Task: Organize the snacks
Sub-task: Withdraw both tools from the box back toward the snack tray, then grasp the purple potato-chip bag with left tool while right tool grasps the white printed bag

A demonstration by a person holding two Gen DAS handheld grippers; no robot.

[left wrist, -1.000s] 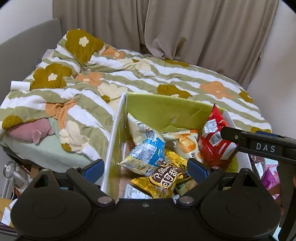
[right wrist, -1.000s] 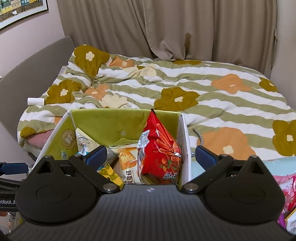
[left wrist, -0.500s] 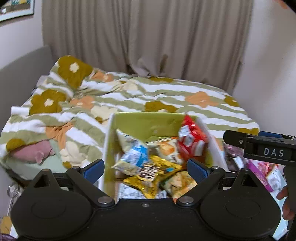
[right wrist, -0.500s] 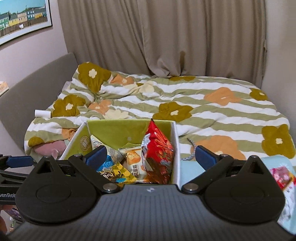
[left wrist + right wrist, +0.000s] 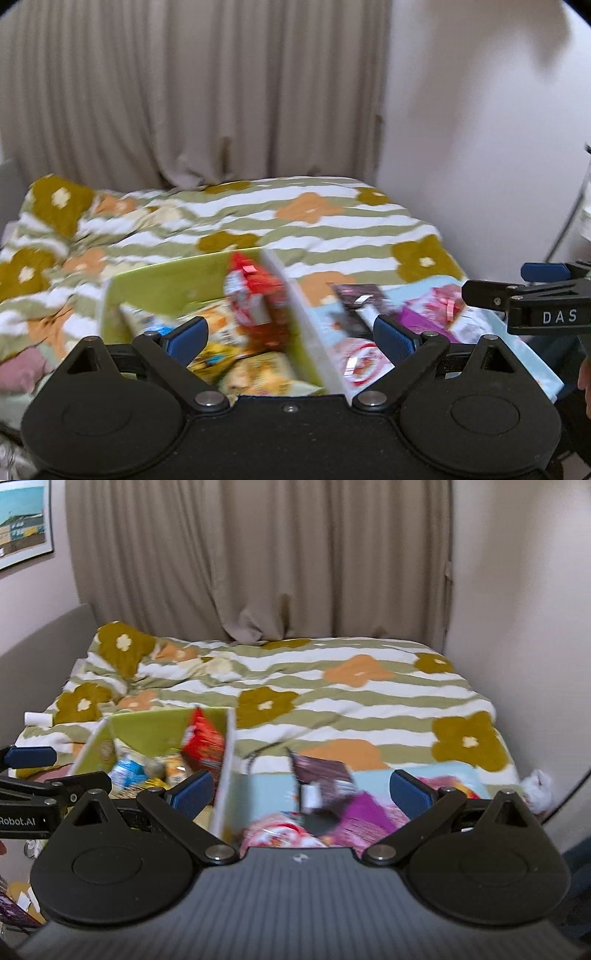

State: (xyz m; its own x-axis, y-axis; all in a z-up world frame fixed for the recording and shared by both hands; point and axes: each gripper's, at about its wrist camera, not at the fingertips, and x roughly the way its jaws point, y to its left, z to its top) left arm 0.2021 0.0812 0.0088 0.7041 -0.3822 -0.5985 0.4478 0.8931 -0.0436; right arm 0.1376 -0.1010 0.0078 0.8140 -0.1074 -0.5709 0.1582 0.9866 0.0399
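Two snack boxes on the bed

Left gripper point(image 5: 291, 334) and right gripper point(image 5: 301, 794) both gape empty above the green box point(image 5: 162, 284) (packets blurred) and blue box point(image 5: 266, 786).

Beige curtains point(image 5: 258, 561) fill the upper middle of the frame, w/ a framed picture point(image 5: 22, 520) on the wall at upper left. Below them a striped flower duvet point(image 5: 369, 698) covers the bed; grey headboard point(image 5: 40, 646) at left edge.
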